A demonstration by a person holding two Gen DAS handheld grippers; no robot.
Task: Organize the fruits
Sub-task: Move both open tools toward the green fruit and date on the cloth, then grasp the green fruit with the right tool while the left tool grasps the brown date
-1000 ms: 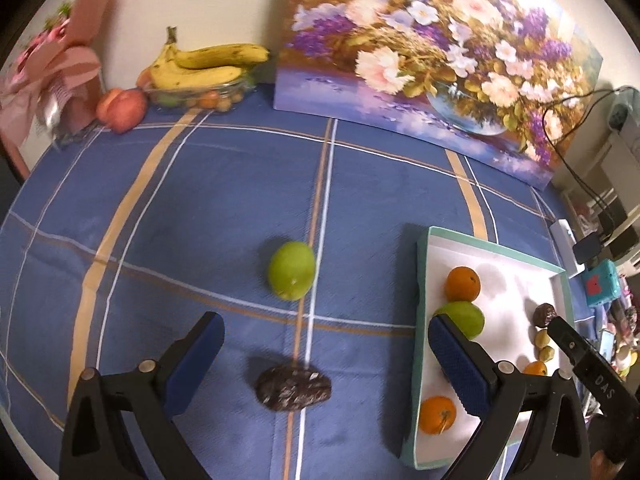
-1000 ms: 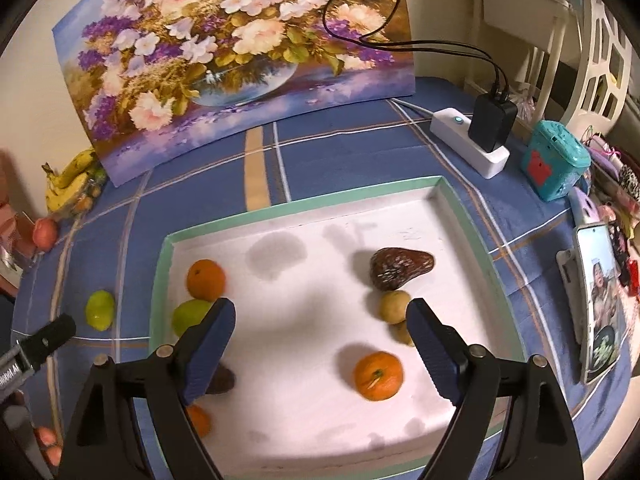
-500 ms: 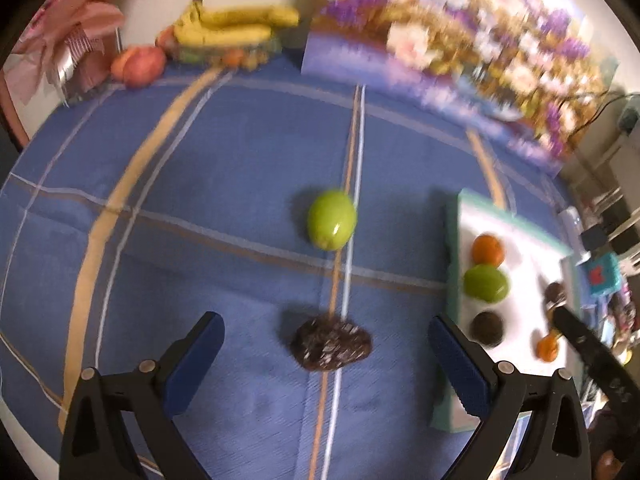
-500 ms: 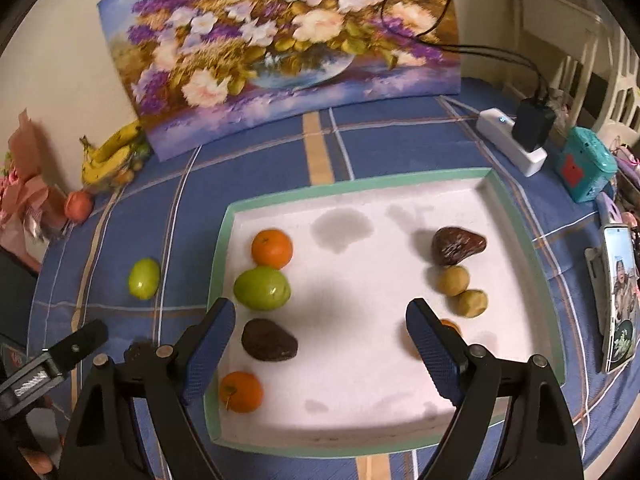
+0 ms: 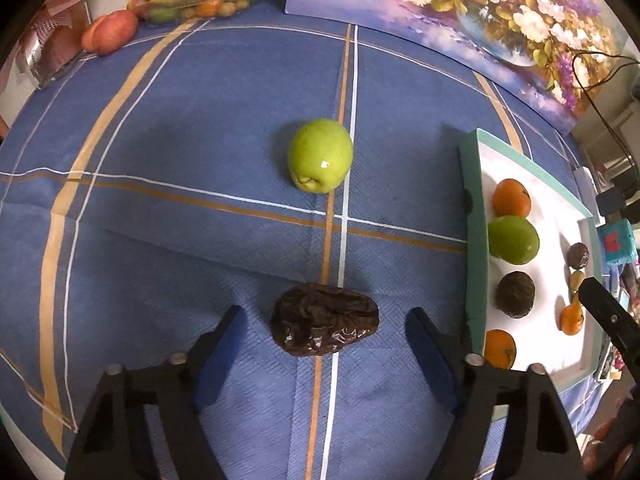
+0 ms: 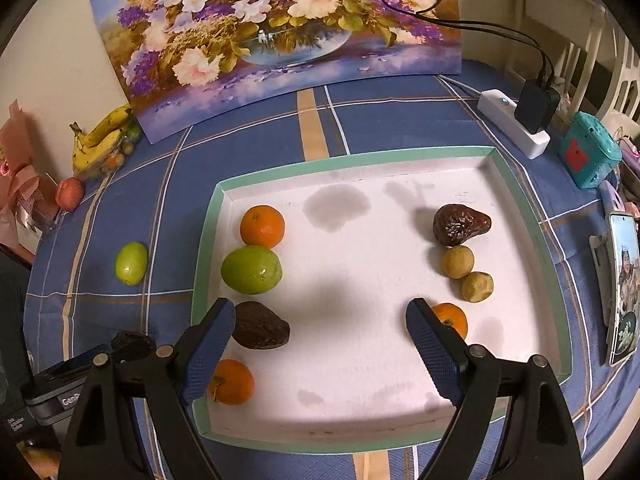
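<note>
Left gripper (image 5: 323,330) fingers are closing around the wrinkled dark fruit (image 5: 324,325) on the table, not yet touching, while right gripper (image 6: 320,322) hangs wide open, empty, over the tray (image 6: 520,216).

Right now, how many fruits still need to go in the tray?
Mostly done: eight fruits lie in the tray, including a green apple and oranges. In hand: the left gripper, jaws closing around the wrinkled dark fruit without touching it. Left: that fruit and the green apple on the cloth.
</note>
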